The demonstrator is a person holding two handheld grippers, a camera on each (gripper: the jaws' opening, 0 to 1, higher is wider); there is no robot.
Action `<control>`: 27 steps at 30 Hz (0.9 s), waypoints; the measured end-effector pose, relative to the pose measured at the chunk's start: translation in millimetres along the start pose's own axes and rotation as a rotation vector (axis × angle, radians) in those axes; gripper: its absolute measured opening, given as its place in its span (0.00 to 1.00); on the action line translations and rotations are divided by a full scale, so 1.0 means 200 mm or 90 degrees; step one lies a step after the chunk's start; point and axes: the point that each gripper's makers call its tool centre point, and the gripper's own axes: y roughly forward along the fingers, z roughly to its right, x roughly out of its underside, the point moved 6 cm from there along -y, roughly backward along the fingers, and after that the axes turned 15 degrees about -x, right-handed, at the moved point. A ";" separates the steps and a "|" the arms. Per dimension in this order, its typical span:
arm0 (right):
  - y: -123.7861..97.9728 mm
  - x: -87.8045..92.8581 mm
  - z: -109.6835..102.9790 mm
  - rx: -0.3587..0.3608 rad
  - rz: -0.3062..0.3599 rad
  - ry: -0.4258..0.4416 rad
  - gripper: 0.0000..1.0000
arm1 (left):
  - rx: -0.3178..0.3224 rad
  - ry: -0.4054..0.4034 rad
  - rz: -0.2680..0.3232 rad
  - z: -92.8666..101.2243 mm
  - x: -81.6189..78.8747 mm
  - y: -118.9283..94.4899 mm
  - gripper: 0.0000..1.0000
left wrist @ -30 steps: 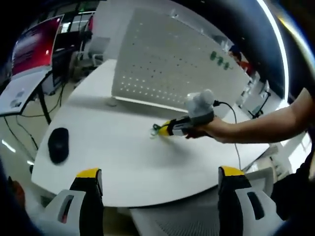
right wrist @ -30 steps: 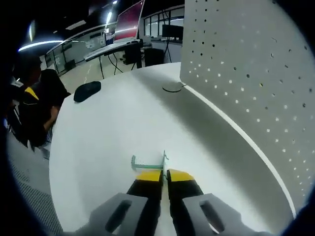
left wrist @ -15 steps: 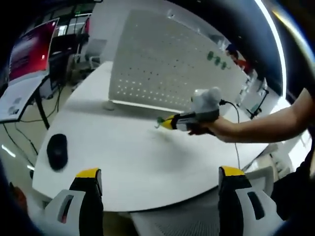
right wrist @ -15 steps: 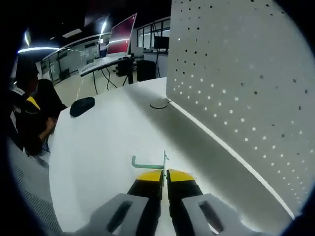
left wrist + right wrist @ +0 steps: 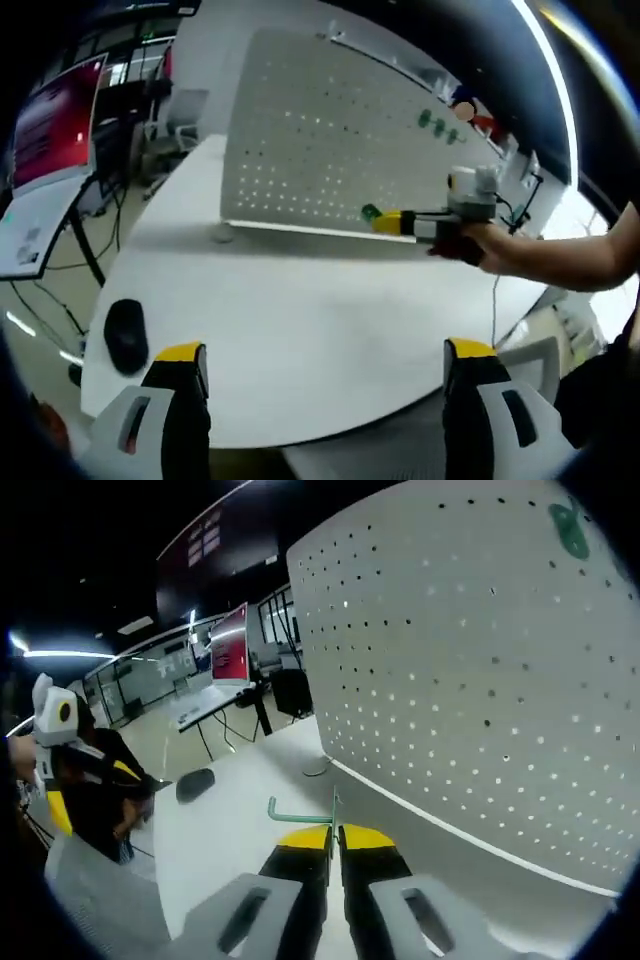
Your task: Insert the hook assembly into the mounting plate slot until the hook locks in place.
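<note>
A thin green hook (image 5: 300, 813) sticks out left from between the yellow tips of my right gripper (image 5: 333, 832), which is shut on it. The gripper holds it in the air in front of the upright white perforated mounting plate (image 5: 480, 680). Seen from the left gripper view, the right gripper (image 5: 392, 222) is held by a hand, and the green hook (image 5: 370, 213) sits close to the lower part of the plate (image 5: 320, 130). My left gripper (image 5: 325, 352) hangs open over the table's near edge, holding nothing.
Several green hooks (image 5: 436, 122) hang high on the plate, one of them (image 5: 568, 527) near the top right. A black mouse (image 5: 127, 336) lies on the white round table (image 5: 300, 310). The left gripper (image 5: 56, 742) shows at the far left. Desks and a red monitor (image 5: 230, 652) stand behind.
My right gripper has lifted the hook off the table and carried it up toward the face of the plate. The left gripper stays open and has shifted only slightly.
</note>
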 end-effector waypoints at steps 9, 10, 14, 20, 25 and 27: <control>-0.20 0.06 -0.14 -0.087 0.079 0.124 0.00 | 0.080 0.023 0.039 0.14 -0.19 0.09 0.90; -0.22 0.06 -0.17 -0.109 0.109 0.168 0.00 | 0.095 0.010 0.044 0.16 -0.22 0.10 0.88; -0.28 0.07 -0.28 -0.199 0.163 0.243 0.00 | 0.153 -0.001 0.061 0.26 -0.30 0.12 0.82; -0.32 0.04 -0.43 -0.300 0.228 0.300 0.00 | 0.253 -0.023 0.063 0.40 -0.36 0.13 0.63; -0.32 0.02 -0.52 -0.364 0.258 0.332 0.00 | 0.371 -0.119 0.056 0.48 -0.41 0.09 0.41; -0.32 -0.01 -0.55 -0.393 0.274 0.338 0.00 | 0.389 -0.119 0.056 0.49 -0.42 0.09 0.33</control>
